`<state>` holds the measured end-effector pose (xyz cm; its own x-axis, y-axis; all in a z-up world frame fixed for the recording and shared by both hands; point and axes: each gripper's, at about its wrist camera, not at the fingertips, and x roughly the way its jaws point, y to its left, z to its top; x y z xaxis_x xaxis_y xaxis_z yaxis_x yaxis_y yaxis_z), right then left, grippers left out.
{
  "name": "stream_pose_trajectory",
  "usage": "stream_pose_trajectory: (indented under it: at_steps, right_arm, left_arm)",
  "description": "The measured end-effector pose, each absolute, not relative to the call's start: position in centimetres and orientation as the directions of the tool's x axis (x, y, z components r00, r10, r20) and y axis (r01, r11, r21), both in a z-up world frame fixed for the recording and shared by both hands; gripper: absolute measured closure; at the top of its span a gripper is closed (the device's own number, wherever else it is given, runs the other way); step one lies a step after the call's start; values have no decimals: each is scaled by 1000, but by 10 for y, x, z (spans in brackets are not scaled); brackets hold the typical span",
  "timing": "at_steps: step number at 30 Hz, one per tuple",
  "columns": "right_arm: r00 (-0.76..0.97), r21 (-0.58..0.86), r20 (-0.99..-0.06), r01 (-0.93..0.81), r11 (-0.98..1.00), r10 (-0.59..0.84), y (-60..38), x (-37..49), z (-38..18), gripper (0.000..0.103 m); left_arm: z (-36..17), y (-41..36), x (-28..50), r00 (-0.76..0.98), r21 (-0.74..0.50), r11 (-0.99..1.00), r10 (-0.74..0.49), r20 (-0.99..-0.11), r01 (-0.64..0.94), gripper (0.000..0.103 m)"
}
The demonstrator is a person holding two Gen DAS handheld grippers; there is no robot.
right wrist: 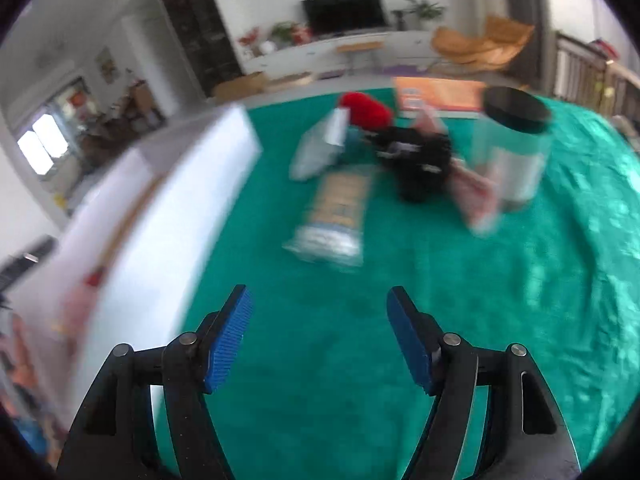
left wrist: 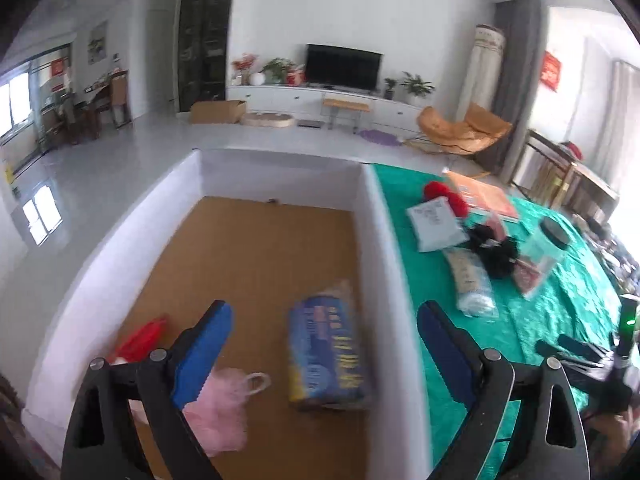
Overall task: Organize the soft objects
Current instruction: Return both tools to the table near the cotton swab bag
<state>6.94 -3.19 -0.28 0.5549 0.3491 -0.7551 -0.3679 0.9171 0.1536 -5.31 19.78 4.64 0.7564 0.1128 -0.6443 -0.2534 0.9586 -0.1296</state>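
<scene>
the left claw (left wrist: 324,344) hangs wide open over a white-walled box (left wrist: 384,248) with a brown cardboard floor, nothing between its blue pads. inside the box, a blue printed soft pack (left wrist: 328,348) lies between the pads at about 6 o'clock of the left wrist view, a pink mesh puff (left wrist: 224,412) with a white loop lies at 7 o'clock, partly behind the left pad, and something red (left wrist: 140,340) sits against the box's left wall.

the right claw (right wrist: 320,336) is also open and empty, above bare green cloth on the tabletop (right wrist: 440,320). ahead of it, toward 12 o'clock and blurred, lie a clear pouch with a tan label (right wrist: 332,216), a grey-white bag (right wrist: 316,152), a red fluffy thing (right wrist: 366,110), a black fluffy thing (right wrist: 416,160) and a clear jar with a black lid (right wrist: 512,148). the box's white wall (right wrist: 168,220) runs at 9 o'clock.
</scene>
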Motion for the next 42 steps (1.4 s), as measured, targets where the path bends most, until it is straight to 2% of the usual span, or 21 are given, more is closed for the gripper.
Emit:
stream_pose_trajectory:
  at_steps: [2,4,8,12,16,20,24,42]
  right_arm:
    - [563,77,-791,-293,953,237,-71,73,-34,28]
    - [571,65,-797,-240,969,195,-114,64,-51,28]
    - [622,76,-772,-119,990,134,-155,69,-54,28]
    - [632,35,-773,-29,999,46,-173,66,-54,30]
    - [635,34,-772,-10,999,33,-176,67,-54,30]
    - [628,10,-778,-26,1000,24,-174,65,-53,23]
    - [628,15,-778,-27,1000,28,-176,62,-56,23]
    - [627,14,-779,-26,1000,27,-175,61,-55,22]
  left_arm:
    - [45,154,-40,767,-140,981,14,-642,-135,4]
    - [36,110,-23,743,-142,989,-66,-666,-39,4]
    - [-2,39,15,664,-129,988,-154,-732,87,4]
    - [-42,13,41,624,-32,998,-61,-779,57,4]
    - [-72,31,53,584,-32,999,-20,-812,-11,4]
    - [-92,40,54,563,-13,999,6,-826,-30,4]
    - [-95,36,55,563,-8,1000,-5,-827,-2,0]
    - [-95,36,54,562,-10,1000,-10,-827,3,0]
